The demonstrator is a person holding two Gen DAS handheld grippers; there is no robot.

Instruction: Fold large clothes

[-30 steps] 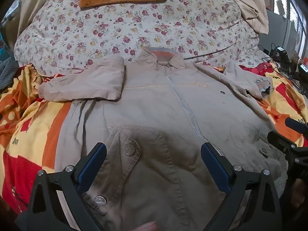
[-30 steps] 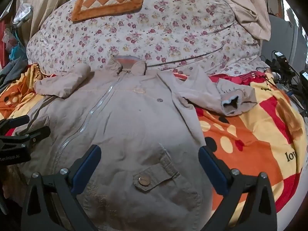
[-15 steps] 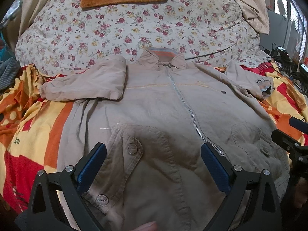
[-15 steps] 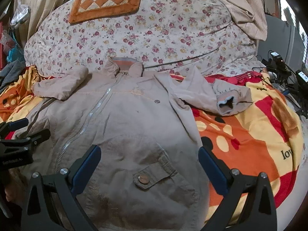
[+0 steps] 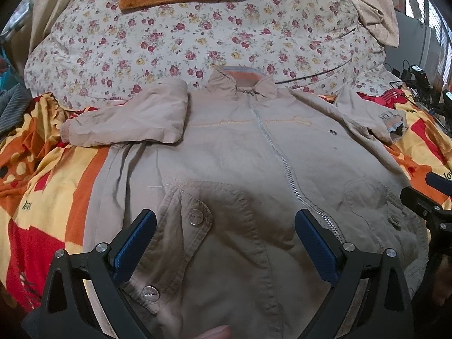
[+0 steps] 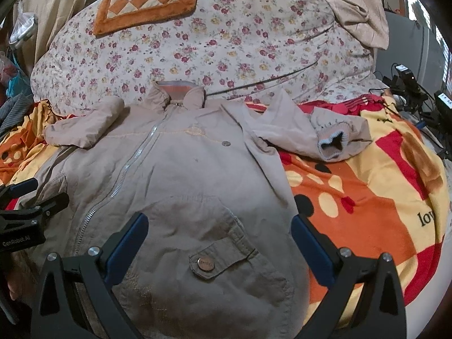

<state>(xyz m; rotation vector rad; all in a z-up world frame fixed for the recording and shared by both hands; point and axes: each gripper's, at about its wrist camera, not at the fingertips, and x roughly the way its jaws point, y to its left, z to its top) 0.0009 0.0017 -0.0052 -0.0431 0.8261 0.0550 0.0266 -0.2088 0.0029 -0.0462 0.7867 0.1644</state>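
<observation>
The beige jacket lies zipped and front-up on the orange and yellow blanket, collar toward the floral pillow, its bottom hem cut off below both views. The left gripper and right gripper hover over its lower front, jaws spread wide and holding nothing. Bare blanket lies beside each sleeve.

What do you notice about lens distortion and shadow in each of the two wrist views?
Left wrist view: fisheye bending, black corners, and a soft shadow on the jacket between the open left gripper fingers. Right wrist view: the same barrel distortion curves the floral quilt; the hem near the open right gripper looks darker.
</observation>
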